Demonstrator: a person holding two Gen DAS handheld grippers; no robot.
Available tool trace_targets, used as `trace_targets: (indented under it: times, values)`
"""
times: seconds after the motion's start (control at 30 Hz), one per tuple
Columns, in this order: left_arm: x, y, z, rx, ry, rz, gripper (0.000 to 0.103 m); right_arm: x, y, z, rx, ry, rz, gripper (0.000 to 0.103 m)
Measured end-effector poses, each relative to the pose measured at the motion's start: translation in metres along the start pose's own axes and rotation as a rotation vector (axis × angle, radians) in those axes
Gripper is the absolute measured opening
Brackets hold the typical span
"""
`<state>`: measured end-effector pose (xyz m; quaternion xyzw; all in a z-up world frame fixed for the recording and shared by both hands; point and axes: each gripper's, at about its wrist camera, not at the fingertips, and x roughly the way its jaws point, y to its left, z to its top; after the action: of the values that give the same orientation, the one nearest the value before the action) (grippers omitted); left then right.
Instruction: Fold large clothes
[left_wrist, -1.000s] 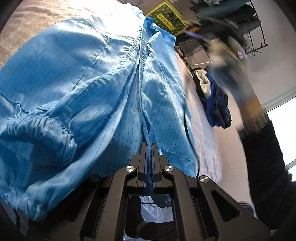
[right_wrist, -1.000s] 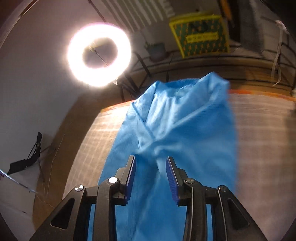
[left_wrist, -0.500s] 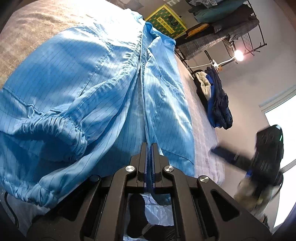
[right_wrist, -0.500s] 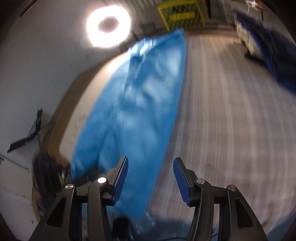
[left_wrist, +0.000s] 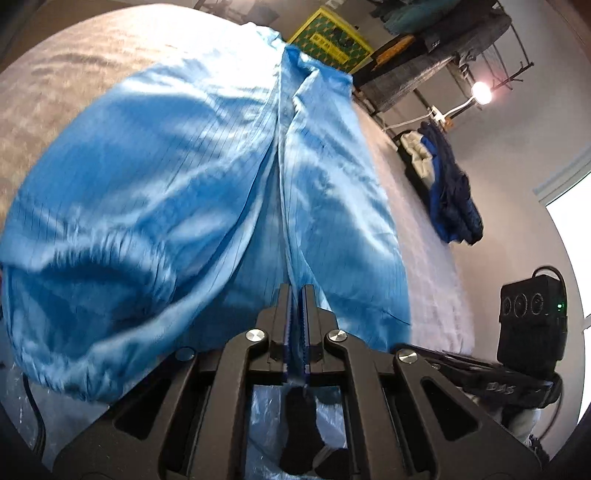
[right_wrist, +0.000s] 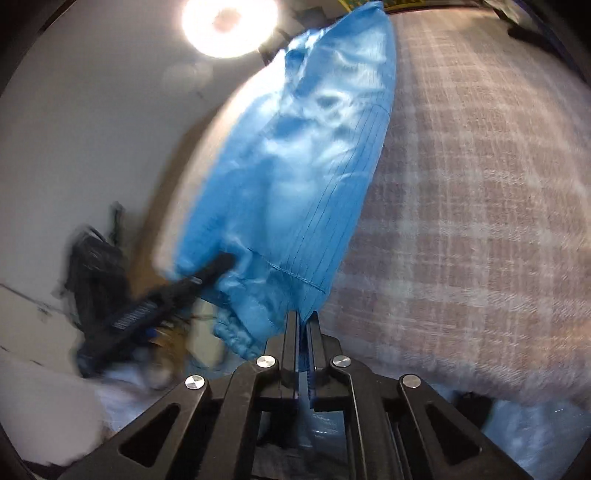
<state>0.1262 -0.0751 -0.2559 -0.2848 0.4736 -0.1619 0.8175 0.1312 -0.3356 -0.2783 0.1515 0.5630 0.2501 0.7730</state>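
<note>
Now | left gripper (left_wrist: 295, 325) and right gripper (right_wrist: 303, 343) each pinch hem of blue garment (left_wrist: 207, 192) | garment's length runs straight away from both, across bed (right_wrist: 480, 221)

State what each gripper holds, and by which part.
Both hold the blue garment: left gripper pinches its near edge at the centre seam; right gripper pinches its near hem corner.

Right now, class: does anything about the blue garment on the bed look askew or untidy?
Yes. The blue garment lies rumpled, not flat: its elastic cuff bunches at the near left edge, with creases running along its length.
</note>
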Motion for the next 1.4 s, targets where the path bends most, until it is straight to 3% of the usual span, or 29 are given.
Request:
trace_targets:
  times: [0.1, 0.23, 0.3, 0.4, 0.53, 0.63, 0.8, 0.93, 1.03, 1.17, 1.27, 1.3, 1.37, 1.4]
  values:
    - [-0.021, -0.004, -0.006, 0.04, 0.007, -0.02, 0.001, 0.012, 0.006, -0.003, -0.064, 0.021, -0.083, 0.001]
    - [-0.082, -0.008, -0.009, 0.142, -0.048, -0.054, 0.001, 0.003, 0.012, 0.003, -0.09, 0.01, -0.051, 0.01]
    - [-0.112, 0.004, -0.003, 0.159, -0.106, 0.005, 0.001, -0.003, 0.011, 0.001, -0.086, -0.006, -0.039, 0.023]
    - [-0.131, 0.038, 0.017, 0.138, -0.147, 0.133, 0.001, -0.008, 0.014, 0.0, -0.103, -0.018, -0.04, 0.028]
    - [-0.117, 0.072, 0.043, 0.113, -0.107, 0.202, 0.001, 0.001, 0.018, -0.003, -0.109, -0.014, -0.043, 0.029]
    - [-0.095, 0.073, 0.046, 0.112, -0.067, 0.165, 0.001, 0.005, 0.018, -0.003, -0.104, -0.01, -0.051, 0.029]
    - [-0.058, 0.042, 0.032, 0.231, -0.001, 0.137, 0.001, 0.008, 0.019, 0.0, -0.107, -0.012, -0.052, 0.029]
    - [-0.029, 0.026, 0.016, 0.345, 0.078, 0.185, 0.001, 0.013, 0.017, -0.001, -0.113, 0.0, -0.063, 0.029]
    - [-0.027, 0.022, 0.013, 0.377, 0.054, 0.203, 0.001, 0.016, 0.017, -0.002, -0.121, 0.001, -0.063, 0.033]
    - [-0.034, 0.029, 0.016, 0.318, 0.059, 0.169, 0.001, 0.016, 0.02, -0.004, -0.127, -0.005, -0.056, 0.04]
    - [-0.059, 0.031, 0.022, 0.286, 0.018, 0.121, 0.001, 0.013, 0.02, -0.006, -0.129, -0.009, -0.038, 0.04]
    - [-0.069, 0.032, 0.025, 0.28, 0.001, 0.111, 0.005, 0.009, 0.018, -0.006, -0.122, -0.014, -0.019, 0.041]
    - [-0.089, 0.039, 0.035, 0.264, -0.053, 0.125, 0.03, 0.003, 0.014, -0.006, -0.107, -0.028, 0.009, 0.044]
    - [-0.096, 0.044, 0.039, 0.247, -0.076, 0.133, 0.048, 0.0, 0.011, -0.006, -0.097, -0.039, 0.018, 0.048]
